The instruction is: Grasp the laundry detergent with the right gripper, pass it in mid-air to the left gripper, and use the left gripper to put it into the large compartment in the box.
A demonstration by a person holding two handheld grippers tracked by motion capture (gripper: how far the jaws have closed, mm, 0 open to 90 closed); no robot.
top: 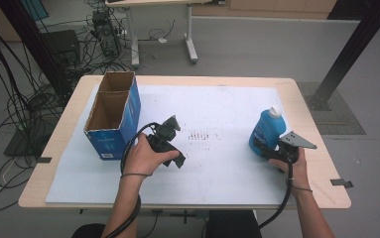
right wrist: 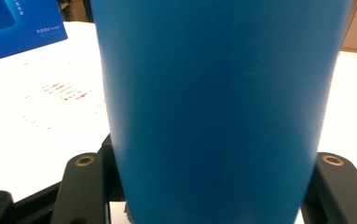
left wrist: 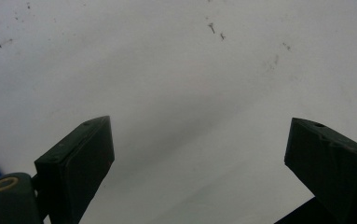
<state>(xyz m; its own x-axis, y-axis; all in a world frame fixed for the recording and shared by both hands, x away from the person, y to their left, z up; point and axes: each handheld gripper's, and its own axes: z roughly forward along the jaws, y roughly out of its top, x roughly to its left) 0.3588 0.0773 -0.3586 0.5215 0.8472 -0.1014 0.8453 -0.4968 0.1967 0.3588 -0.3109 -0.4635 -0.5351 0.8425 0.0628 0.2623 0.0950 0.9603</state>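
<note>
Blue bottle point(top: 267, 130) clamped in the right gripper point(top: 272, 148) near the table's point(top: 68, 114) right edge; left gripper point(top: 170, 144) empty, jaws apart.

It stands on the white sheet point(top: 217, 104), white cap up, well apart from the open cardboard box point(top: 113, 114) by the left edge. Between them lie only faint brown marks point(top: 202, 135) on the sheet, nothing blocking the way. The right gripper view shows the bottle's point(right wrist: 218, 107) blue wall pressed between both jaws, with the box's blue side point(right wrist: 17, 25) far off. The left gripper view shows bare sheet point(left wrist: 190, 70) between its jaws.
</note>
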